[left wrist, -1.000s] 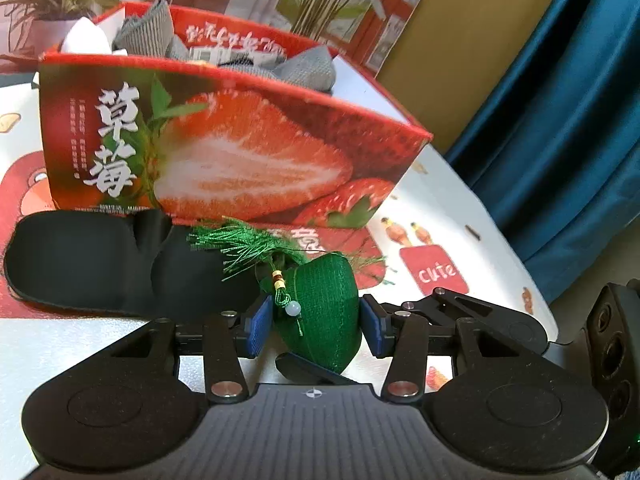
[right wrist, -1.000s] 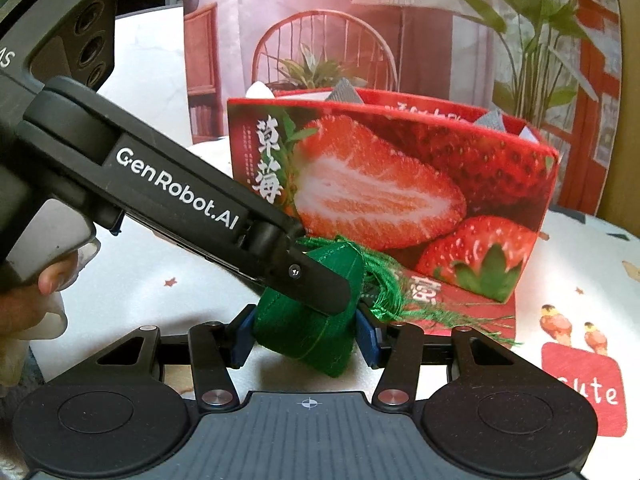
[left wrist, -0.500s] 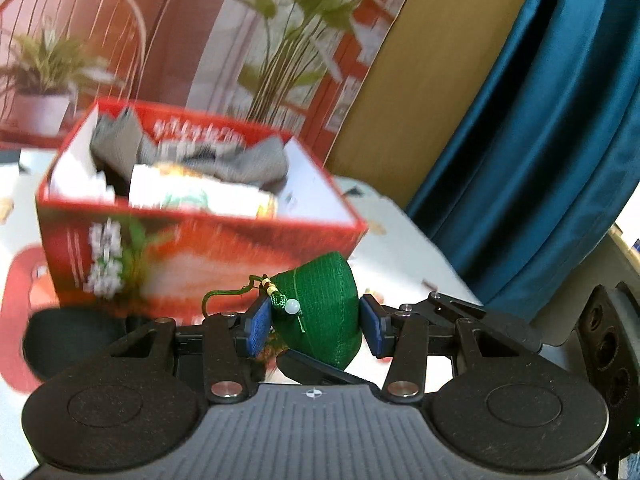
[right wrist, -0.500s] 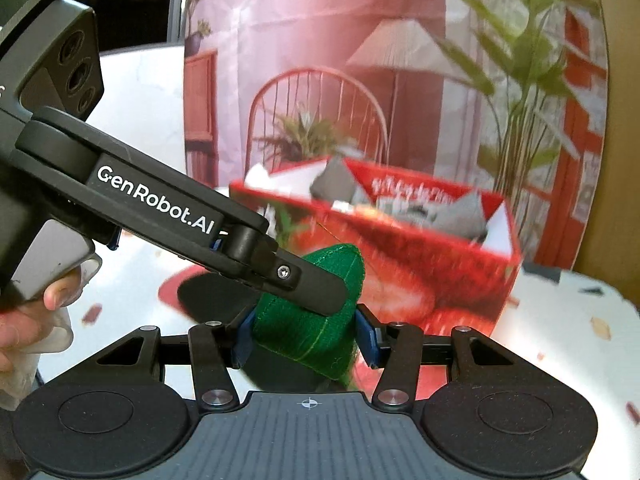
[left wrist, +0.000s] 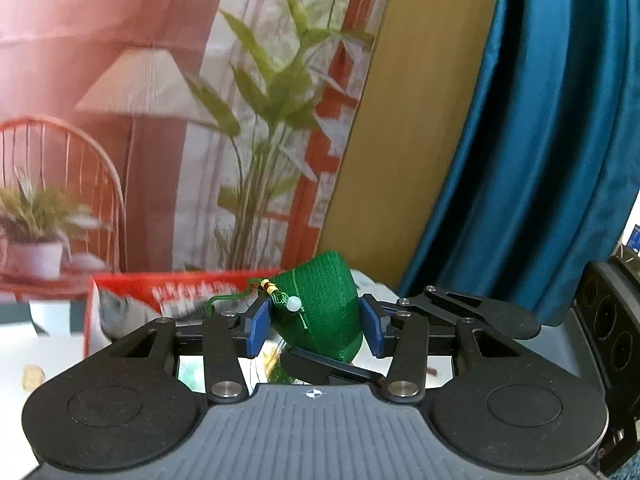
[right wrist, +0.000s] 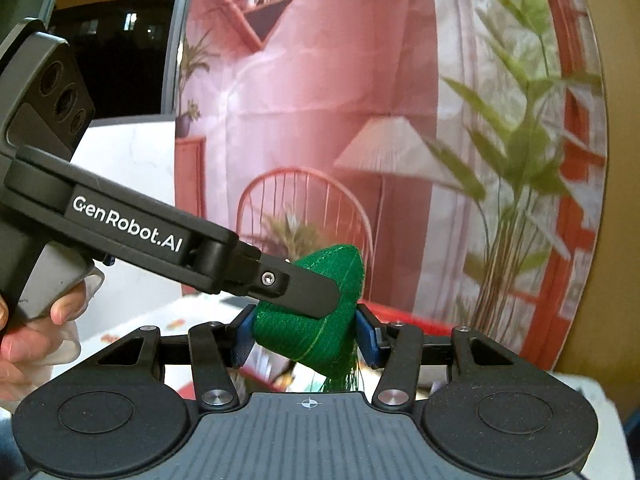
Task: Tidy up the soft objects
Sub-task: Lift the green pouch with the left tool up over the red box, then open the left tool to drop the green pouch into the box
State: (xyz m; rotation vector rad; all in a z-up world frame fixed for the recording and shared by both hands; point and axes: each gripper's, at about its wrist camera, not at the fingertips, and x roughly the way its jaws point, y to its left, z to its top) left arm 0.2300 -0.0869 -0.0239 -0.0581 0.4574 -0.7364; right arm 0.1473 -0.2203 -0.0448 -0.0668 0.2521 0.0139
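From the left wrist view I see my left gripper (left wrist: 316,326) pointing roughly level, tipped slightly down, its blue pads (left wrist: 256,328) pressed against both flanks of the green woven cone-shaped pouch (left wrist: 326,304), which sits at lower centre of the frame with its rounded tip up. A knotted green cord with a pale bead (left wrist: 295,303) and small gold and brown beads hangs on the pouch's left face. One black finger of the other gripper crosses under the pouch from the lower right. Behind, at middle left, the rim of the red printed cardboard box (left wrist: 192,286) shows, with grey knitted fabric (left wrist: 120,310) bunched inside it. A printed backdrop with a lamp, chair and leafy plant (left wrist: 160,100) fills the upper left; a teal curtain (left wrist: 552,140) hangs at the right.

From the right wrist view my right gripper (right wrist: 304,338) is also near level, its blue pads clamped on the same pouch (right wrist: 308,336) at lower centre. Here the cloth looks coarse and ribbed, with a lighter seam line, and a loose green tassel (right wrist: 344,376) dangles beneath, which the left view hides. The left gripper's black body (right wrist: 132,232), lettered in white, slants in from the upper left, one finger lying over the pouch's top. A hand (right wrist: 36,332) grips its grey handle at the left edge.
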